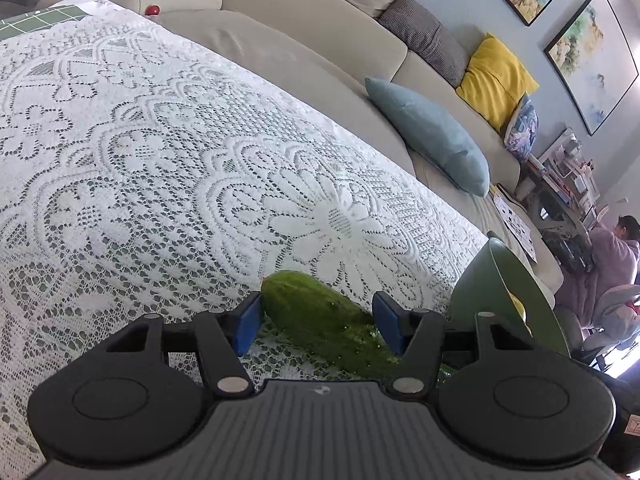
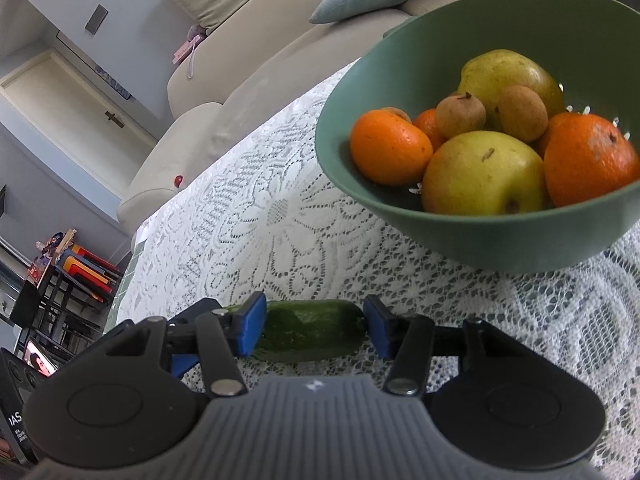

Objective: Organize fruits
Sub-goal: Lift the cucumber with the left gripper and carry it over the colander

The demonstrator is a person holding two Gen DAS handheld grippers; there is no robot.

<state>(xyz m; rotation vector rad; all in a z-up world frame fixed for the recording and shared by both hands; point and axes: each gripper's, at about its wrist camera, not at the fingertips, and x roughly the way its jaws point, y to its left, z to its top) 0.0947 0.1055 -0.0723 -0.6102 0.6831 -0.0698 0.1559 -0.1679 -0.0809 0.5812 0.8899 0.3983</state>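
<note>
- Right wrist view: the green bowl [image 2: 460, 236] stands on the lace tablecloth [image 2: 280, 216] at about 1 o'clock from the right gripper [image 2: 314, 326]. It already holds two yellow-green pears [image 2: 482, 174], several oranges [image 2: 390, 150] and two small brown fruits [image 2: 460, 115].
- Progress, as a judgement: most of the sorting appears done, since the bowl is well filled. The cucumber [image 2: 312, 330] is still out on the cloth, so at least that item remains to be placed.
- Right gripper: the blue pads [image 2: 252, 330] stand on either side of the cucumber's rounded end, jaws partly open. The left-hand pad sits against or just beside the skin; a narrow gap shows at the right-hand pad. Firm contact cannot be confirmed, so no secure hold is assumed.
- Left wrist view: the left gripper [image 1: 316, 326] straddles the cucumber [image 1: 320, 320], which runs from 11 o'clock to 5 o'clock between the jaws. The jaws stand wide; the near-left pad is close to the skin, and no clamping is evident.
- Cucumber: dark green, bumpy, glossy with pale speckles, blunt at the end, lying flat on the cloth just beside the bowl [image 1: 492, 280], which shows at 3 o'clock.
- A small red fruit [image 1: 152, 10] lies at the far table edge, at 11 o'clock, well apart from the bowl; it probably also remains to be placed.
</note>
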